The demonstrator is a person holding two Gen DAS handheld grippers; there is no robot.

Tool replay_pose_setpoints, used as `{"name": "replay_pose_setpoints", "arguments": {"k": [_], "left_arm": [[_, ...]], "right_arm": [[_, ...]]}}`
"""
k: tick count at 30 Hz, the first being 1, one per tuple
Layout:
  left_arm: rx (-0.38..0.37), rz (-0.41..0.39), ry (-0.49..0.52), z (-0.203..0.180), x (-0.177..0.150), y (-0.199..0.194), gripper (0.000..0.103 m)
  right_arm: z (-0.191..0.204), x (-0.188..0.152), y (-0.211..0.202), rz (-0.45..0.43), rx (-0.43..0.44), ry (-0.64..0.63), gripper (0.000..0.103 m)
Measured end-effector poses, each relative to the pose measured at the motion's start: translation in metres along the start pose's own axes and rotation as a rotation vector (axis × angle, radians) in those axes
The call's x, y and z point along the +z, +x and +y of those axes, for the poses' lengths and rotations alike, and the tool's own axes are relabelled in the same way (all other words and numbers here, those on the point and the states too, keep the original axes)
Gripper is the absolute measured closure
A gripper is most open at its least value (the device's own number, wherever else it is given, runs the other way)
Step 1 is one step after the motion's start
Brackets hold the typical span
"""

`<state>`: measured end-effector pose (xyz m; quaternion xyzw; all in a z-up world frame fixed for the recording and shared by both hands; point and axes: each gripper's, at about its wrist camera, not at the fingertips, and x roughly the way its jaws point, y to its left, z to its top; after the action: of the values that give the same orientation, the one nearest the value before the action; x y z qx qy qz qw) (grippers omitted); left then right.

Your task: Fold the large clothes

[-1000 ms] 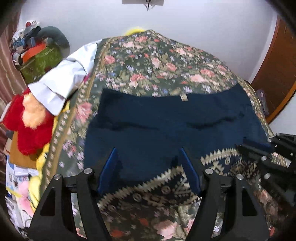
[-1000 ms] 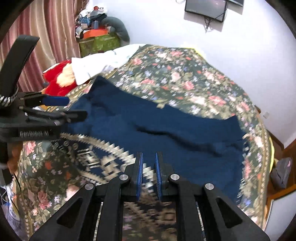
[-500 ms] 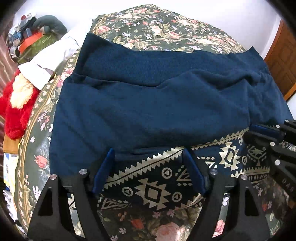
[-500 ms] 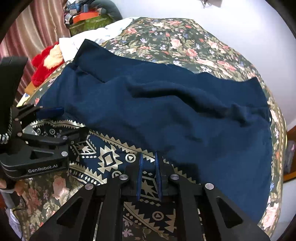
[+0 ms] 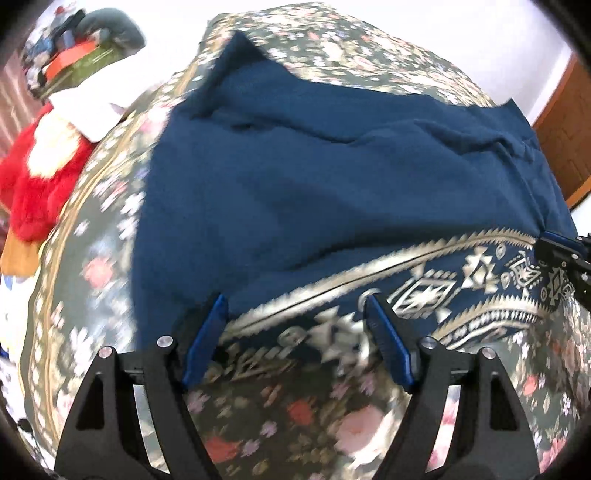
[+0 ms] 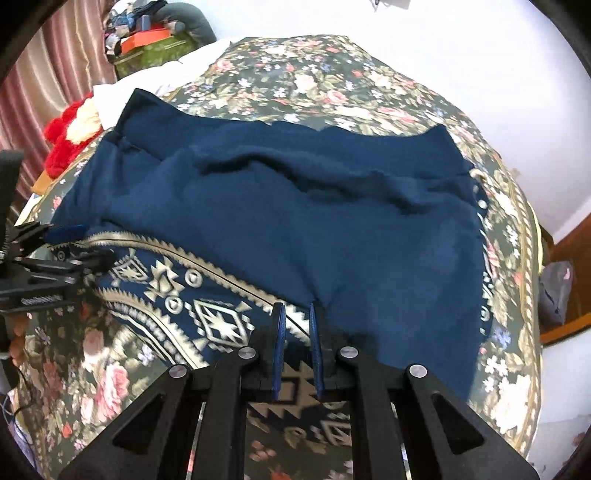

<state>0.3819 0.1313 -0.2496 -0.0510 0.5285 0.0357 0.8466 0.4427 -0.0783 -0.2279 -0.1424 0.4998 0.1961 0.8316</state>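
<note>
- Lying past the bed's left edge is a red plush toy, with white cloth beside it at the bed's far left corner.
- Behind those, a heap of clutter stands before a pinkish curtain.
- Left gripper points steeply down at the near left part of the bed; its blue fingers stand wide apart, having just been opening, with the garment's patterned band lying under the gap and neither pad pressing on it.
- Dark blue garment lies spread across the middle of the floral bedcover, its plain side up over most of its area, rumpled along the far edge.
- Along the garment's near edge runs a patterned band of cream geometric shapes on blue, showing from the left gripper across to the right one.
- Right gripper points down at the near edge of the garment, right of centre; its fingers are drawn narrowly together, and whether cloth is pinched between them I cannot tell.
- Beyond the bed's right edge are a wooden door and a grey bag on the floor.
</note>
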Motion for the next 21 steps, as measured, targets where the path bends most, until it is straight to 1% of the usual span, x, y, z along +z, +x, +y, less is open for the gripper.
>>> {"name": "replay_pose_setpoints", "arguments": {"k": [1, 4, 7, 9, 10, 11, 13, 14, 16, 17, 18, 19, 21], "left_arm": [[0.010, -0.004, -0.010, 0.005, -0.004, -0.004, 0.025], [0.010, -0.013, -0.025, 0.015, -0.017, -0.020, 0.027], [-0.004, -0.035, -0.032, 0.019, -0.029, -0.037, 0.027], [-0.019, -0.065, -0.073, 0.023, -0.035, -0.048, 0.027], [-0.043, -0.082, -0.111, 0.026, -0.039, -0.053, 0.027], [-0.075, -0.089, -0.147, 0.028, -0.041, -0.054, 0.027], [-0.168, -0.079, -0.234, 0.035, -0.045, -0.052, 0.027], [-0.242, -0.057, -0.296, 0.039, -0.046, -0.047, 0.027], [-0.358, -0.021, -0.407, 0.047, -0.048, -0.034, 0.027], [-0.396, -0.002, -0.457, 0.051, -0.050, -0.027, 0.027], [-0.428, 0.018, -0.502, 0.054, -0.050, -0.019, 0.027], [-0.480, 0.042, -0.561, 0.058, -0.051, -0.009, 0.027], [-0.536, 0.054, -0.624, 0.062, -0.049, 0.001, 0.027]], "right_arm": [[-0.002, -0.001, -0.002, 0.002, 0.001, 0.003, 0.095], [-0.009, -0.008, -0.007, 0.003, -0.014, 0.011, 0.095], [-0.016, -0.014, -0.014, 0.008, -0.007, 0.022, 0.094], [-0.016, -0.015, -0.020, 0.009, -0.009, 0.023, 0.094], [-0.015, -0.014, -0.024, 0.006, -0.015, 0.024, 0.094], [-0.015, -0.013, -0.029, -0.003, -0.013, 0.026, 0.094], [-0.014, -0.009, -0.040, -0.034, 0.013, 0.033, 0.094], [-0.014, -0.006, -0.045, -0.049, 0.040, 0.036, 0.094], [-0.012, 0.002, -0.050, -0.063, 0.109, 0.035, 0.094], [-0.010, 0.006, -0.050, -0.064, 0.123, 0.032, 0.094], [-0.008, 0.010, -0.048, -0.065, 0.122, 0.025, 0.094], [-0.005, 0.014, -0.045, -0.064, 0.106, 0.015, 0.094], [0.000, 0.022, -0.032, -0.054, 0.068, -0.012, 0.094]]}}
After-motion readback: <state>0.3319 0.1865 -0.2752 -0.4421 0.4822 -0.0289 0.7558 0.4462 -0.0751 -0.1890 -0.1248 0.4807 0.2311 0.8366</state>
